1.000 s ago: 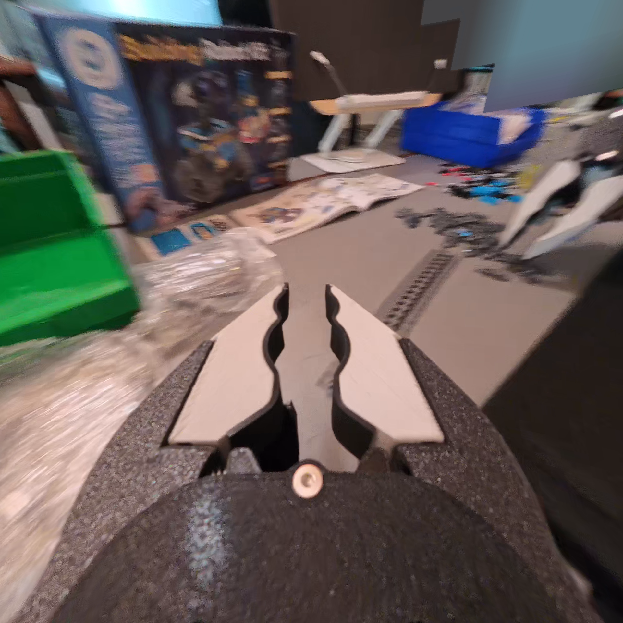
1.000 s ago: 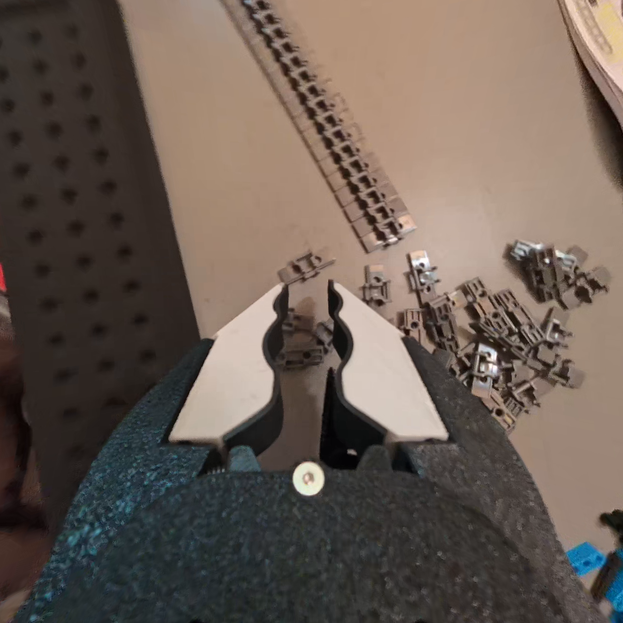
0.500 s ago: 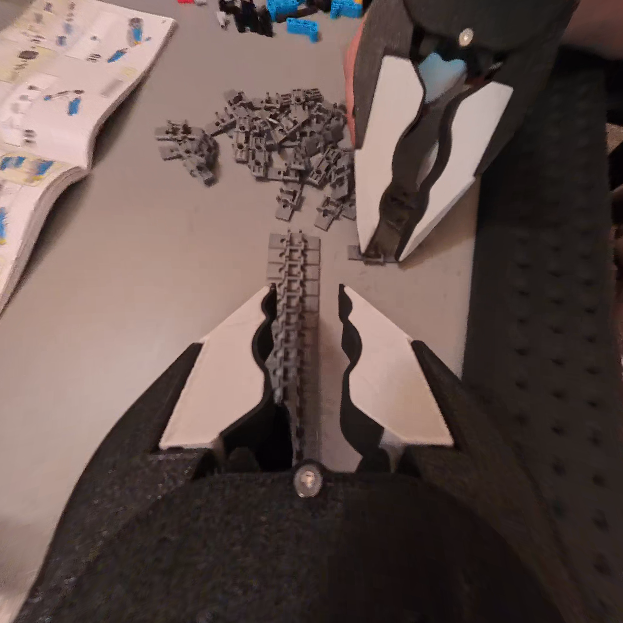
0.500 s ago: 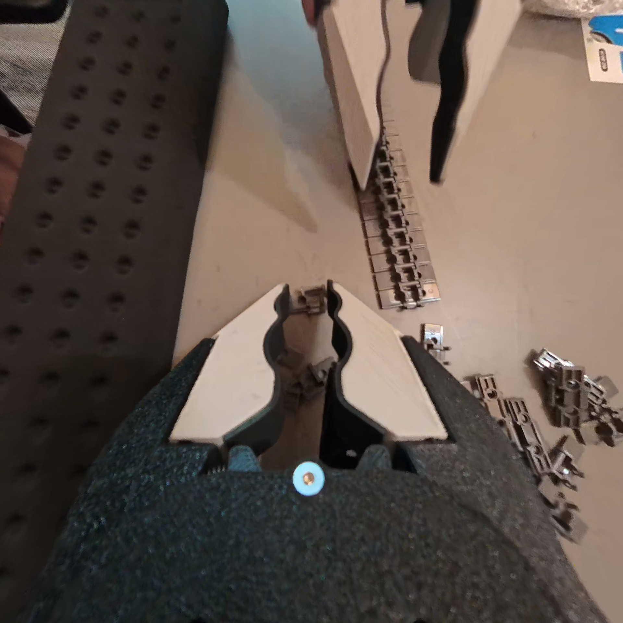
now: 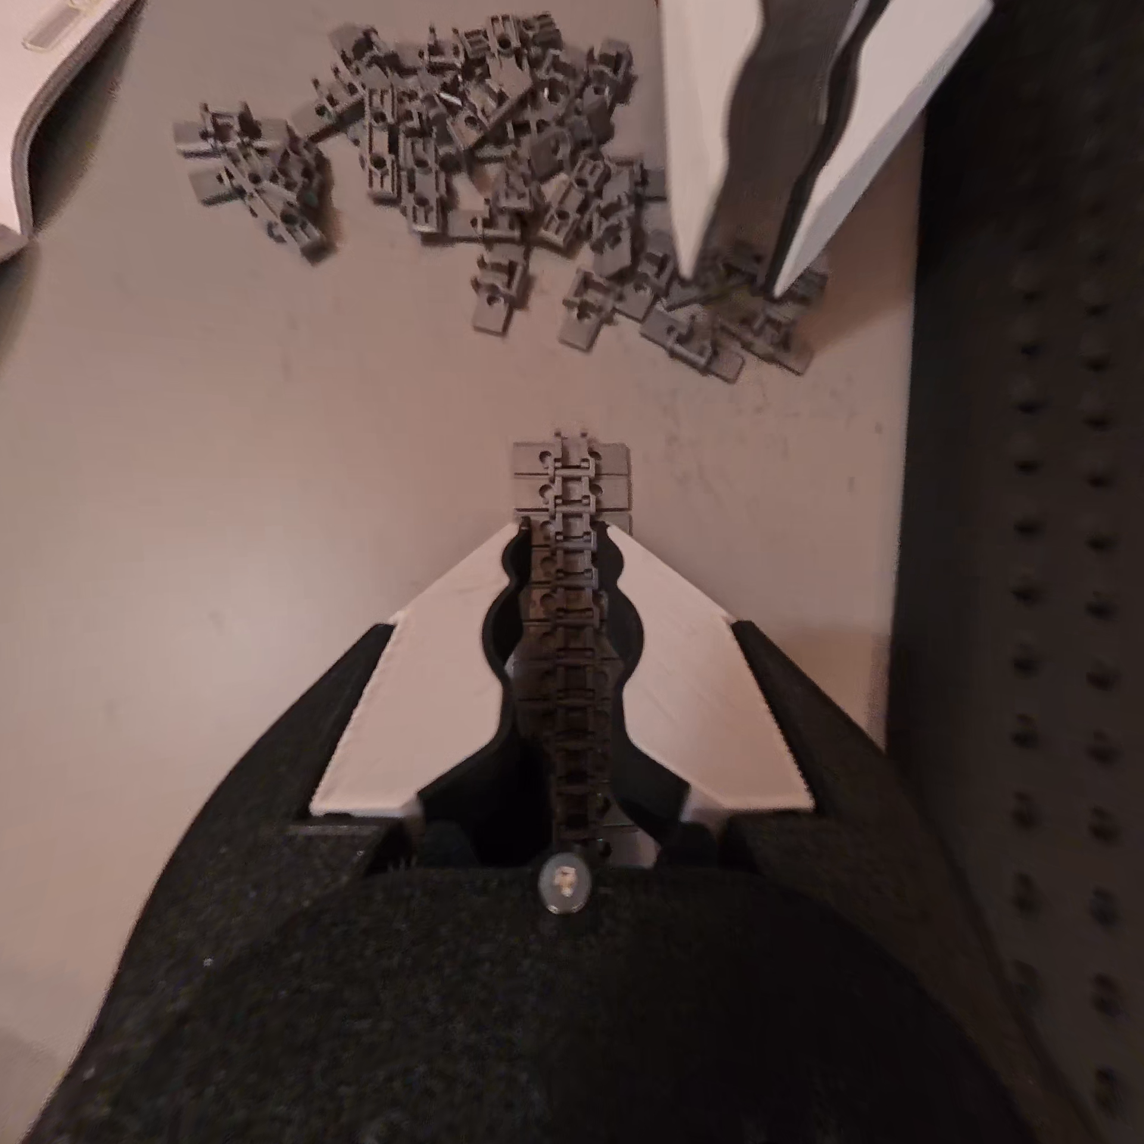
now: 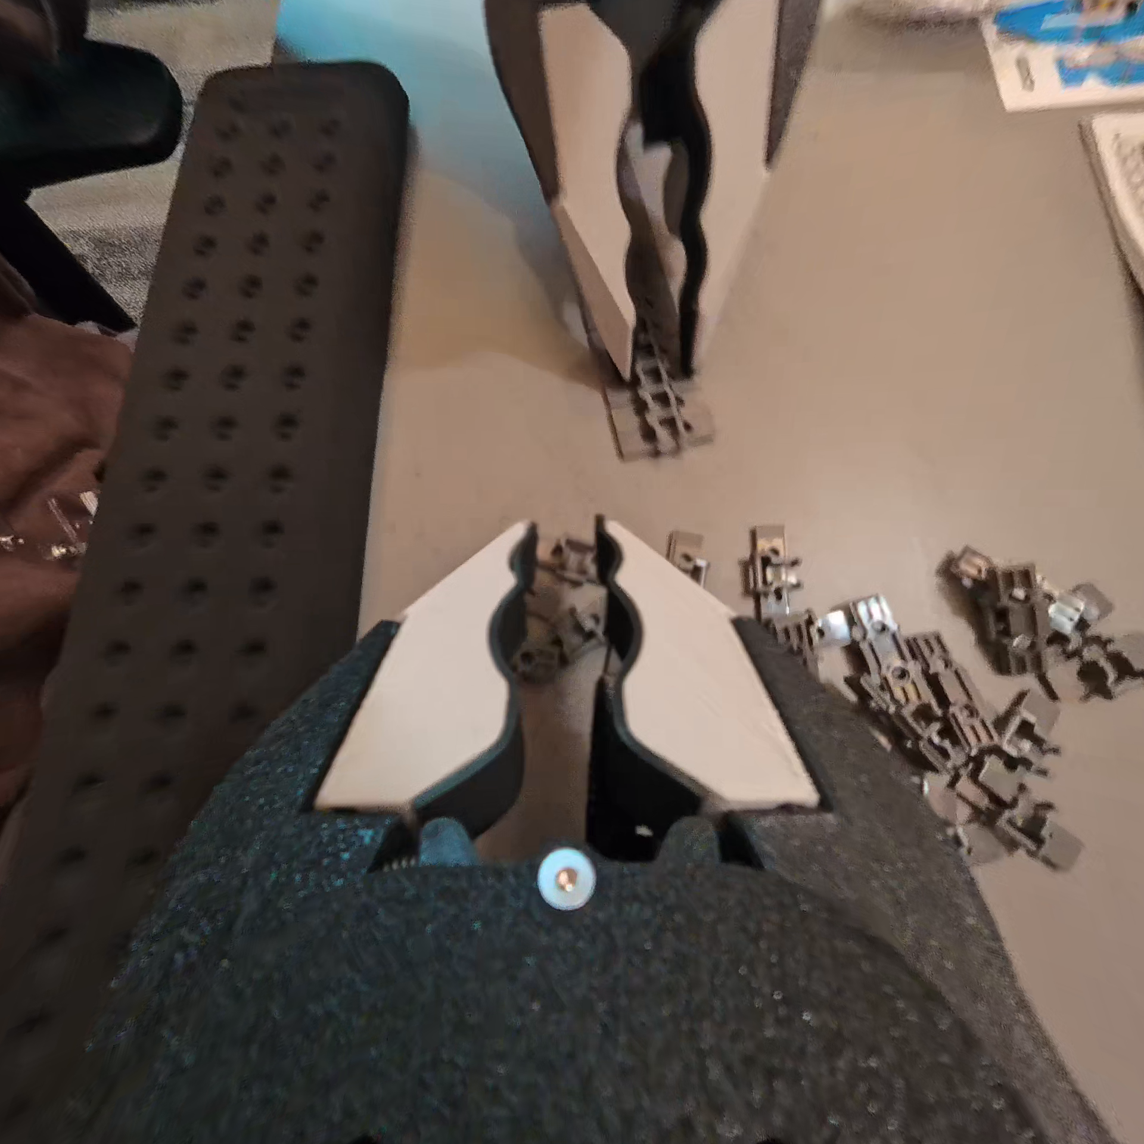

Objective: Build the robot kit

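Note:
A grey track chain (image 5: 572, 476) lies on the beige table. My left gripper (image 5: 564, 527) is shut on it, with the chain running back between the fingers and its last links poking out past the tips. The right wrist view shows the same gripper (image 6: 656, 371) tips-down on the chain (image 6: 659, 421). My right gripper (image 6: 564, 526) has its tips down on the table, closed on a loose grey link (image 6: 566, 557), with more links under the fingers. In the left wrist view it (image 5: 733, 281) stands at the right edge of the pile of loose links (image 5: 495, 136).
A black perforated mat (image 6: 247, 371) runs along the table edge and also shows in the left wrist view (image 5: 1021, 557). More loose links (image 6: 928, 693) lie right of my right gripper. An open booklet (image 5: 37, 124) and a printed sheet (image 6: 1065, 56) lie farther off. The left gripper's tips are roughly 8 centimeters from the right gripper's.
My left gripper swung down from the room onto the chain and narrowed around it. My right gripper moved forward over the loose links and its fingers narrowed onto one.

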